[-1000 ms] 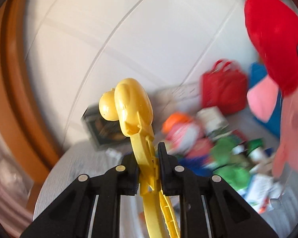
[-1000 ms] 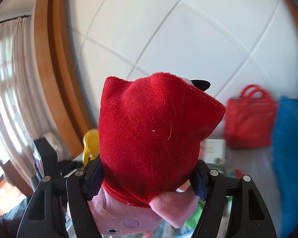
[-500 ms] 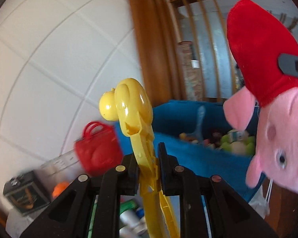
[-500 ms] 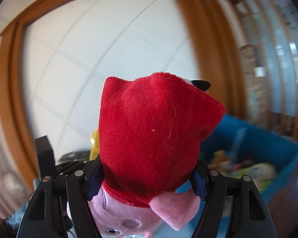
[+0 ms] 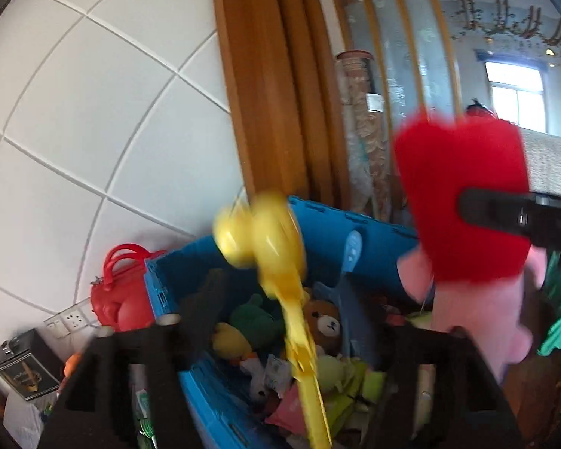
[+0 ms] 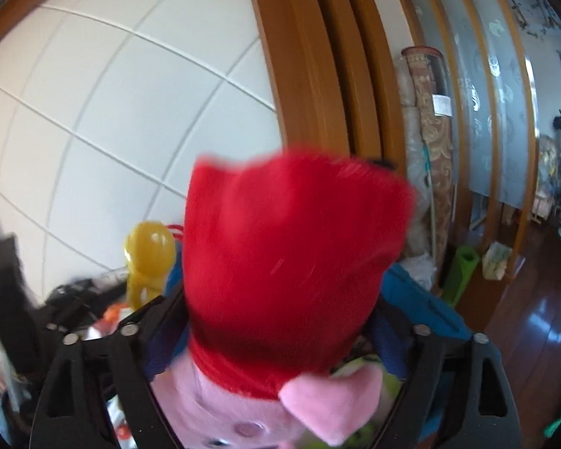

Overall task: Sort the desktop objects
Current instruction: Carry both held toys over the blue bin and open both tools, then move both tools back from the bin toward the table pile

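Over the blue crate (image 5: 359, 224) heaped with soft toys, the left gripper (image 5: 303, 314) is spread wide, the yellow duck-mould clip (image 5: 276, 262) loose between its fingers; the right gripper (image 6: 280, 321) pinches a pink plush pig in a red dress (image 6: 291, 262).
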{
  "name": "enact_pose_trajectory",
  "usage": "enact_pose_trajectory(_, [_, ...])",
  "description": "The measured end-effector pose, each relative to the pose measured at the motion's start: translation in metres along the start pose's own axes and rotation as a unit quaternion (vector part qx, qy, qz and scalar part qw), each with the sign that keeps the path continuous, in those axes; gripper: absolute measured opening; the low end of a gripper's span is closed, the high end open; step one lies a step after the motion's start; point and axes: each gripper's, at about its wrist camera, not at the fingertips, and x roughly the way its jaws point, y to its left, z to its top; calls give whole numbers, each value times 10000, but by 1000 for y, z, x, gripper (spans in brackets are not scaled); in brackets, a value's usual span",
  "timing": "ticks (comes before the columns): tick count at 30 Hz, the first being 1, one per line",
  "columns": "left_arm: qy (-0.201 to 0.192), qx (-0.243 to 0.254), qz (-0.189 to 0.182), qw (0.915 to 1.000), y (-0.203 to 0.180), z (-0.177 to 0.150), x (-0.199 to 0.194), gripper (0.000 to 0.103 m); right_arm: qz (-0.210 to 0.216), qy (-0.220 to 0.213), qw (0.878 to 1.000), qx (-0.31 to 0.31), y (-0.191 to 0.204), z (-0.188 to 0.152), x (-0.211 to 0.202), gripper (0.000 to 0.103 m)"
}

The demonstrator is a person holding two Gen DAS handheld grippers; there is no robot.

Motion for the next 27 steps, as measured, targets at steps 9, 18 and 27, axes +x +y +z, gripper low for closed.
enact_pose_trajectory(9, [-583, 26, 643, 9962, -11, 13, -44, 82, 436, -734, 9962, 175, -20, 12, -29, 103])
enact_pose_trajectory(18, [-349, -328, 874, 9950, 8, -54, -62, 82, 804, -785, 9932, -301, 12, -32, -61, 103])
enact_pose_trajectory(27, [-114, -616, 1664, 9841, 34, -110, -105, 82, 1501, -688, 9833, -765, 61, -79, -67, 103])
